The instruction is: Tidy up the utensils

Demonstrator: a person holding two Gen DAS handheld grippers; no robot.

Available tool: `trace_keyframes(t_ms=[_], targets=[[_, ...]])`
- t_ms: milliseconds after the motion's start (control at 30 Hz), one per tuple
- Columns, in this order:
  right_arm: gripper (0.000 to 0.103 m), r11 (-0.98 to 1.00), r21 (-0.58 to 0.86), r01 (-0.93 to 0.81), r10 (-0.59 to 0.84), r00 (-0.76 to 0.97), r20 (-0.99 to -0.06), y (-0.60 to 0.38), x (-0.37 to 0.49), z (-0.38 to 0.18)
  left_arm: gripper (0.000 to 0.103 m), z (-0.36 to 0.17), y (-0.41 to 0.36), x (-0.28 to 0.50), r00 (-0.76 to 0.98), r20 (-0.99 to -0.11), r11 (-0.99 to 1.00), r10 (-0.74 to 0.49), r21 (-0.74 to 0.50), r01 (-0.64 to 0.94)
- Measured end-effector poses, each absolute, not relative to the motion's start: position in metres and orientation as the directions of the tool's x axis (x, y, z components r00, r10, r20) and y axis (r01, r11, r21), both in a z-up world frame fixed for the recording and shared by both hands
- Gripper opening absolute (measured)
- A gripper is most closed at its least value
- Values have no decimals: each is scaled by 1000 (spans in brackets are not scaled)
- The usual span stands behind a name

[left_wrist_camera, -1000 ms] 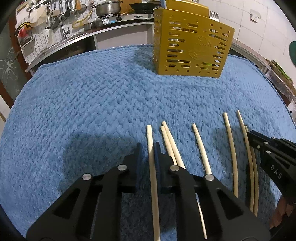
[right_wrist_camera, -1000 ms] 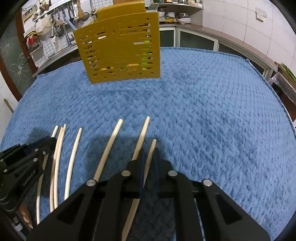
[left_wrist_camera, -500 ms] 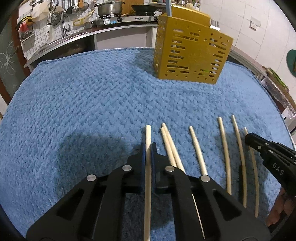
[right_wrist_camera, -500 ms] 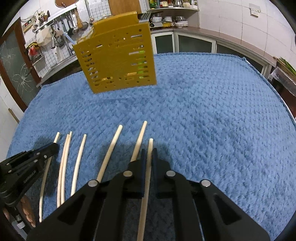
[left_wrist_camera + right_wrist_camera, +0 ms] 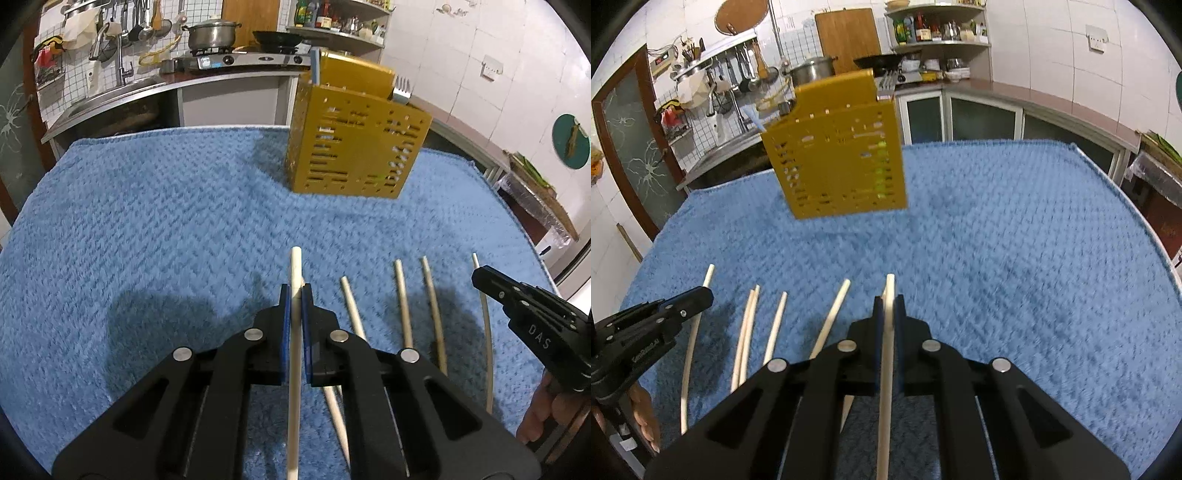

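Pale wooden chopsticks lie side by side on a blue towel. My left gripper is shut on one chopstick, held clear of the towel with its tip poking past the pads. My right gripper is shut on another chopstick in the same way. Each gripper also shows in the other's view, the right gripper at the right edge and the left gripper at the left. A gold slotted utensil holder stands upright at the towel's far side, with a fork in it.
Several loose chopsticks rest on the towel between the two grippers. Behind the table runs a kitchen counter with a stove and pot, a sink and hanging tools. The towel stretches bare to the right of the holder.
Both grippers have closed on their chopsticks and risen from the towel with them. The loose chopsticks have stayed in place.
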State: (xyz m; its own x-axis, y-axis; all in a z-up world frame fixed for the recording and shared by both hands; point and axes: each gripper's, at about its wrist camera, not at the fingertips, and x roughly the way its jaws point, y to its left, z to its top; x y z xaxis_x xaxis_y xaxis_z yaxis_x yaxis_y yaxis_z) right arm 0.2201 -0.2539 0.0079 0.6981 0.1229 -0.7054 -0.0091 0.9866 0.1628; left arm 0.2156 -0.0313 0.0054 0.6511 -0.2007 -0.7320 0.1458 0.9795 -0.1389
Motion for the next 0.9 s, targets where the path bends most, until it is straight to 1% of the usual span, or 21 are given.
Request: trace_keyframes(t_ms=[133,233,500,667,900], targets=[[6,983,182,-27,143,735,-663,-259,214,23,4,20,-29,211,678,-700,975,-224,-157,160],[6,982,181,-48,151,775,-614,-259,208,38,4,35,-25,205,718,-655,972,-237,-162,172],[6,978,194,-80,159,886,-435,-271,200,90,4,91,-21,188,854,-453,965,-258,-168,202],[6,980,190,-64,131,921,-366,-279,207,120,4,125,-27,186,899,-341,960,-274,-157,233],[6,981,184,-66,118,952,-283,-283,228,164,4,164,-47,213,917,-248,948,-313,-132,288]])
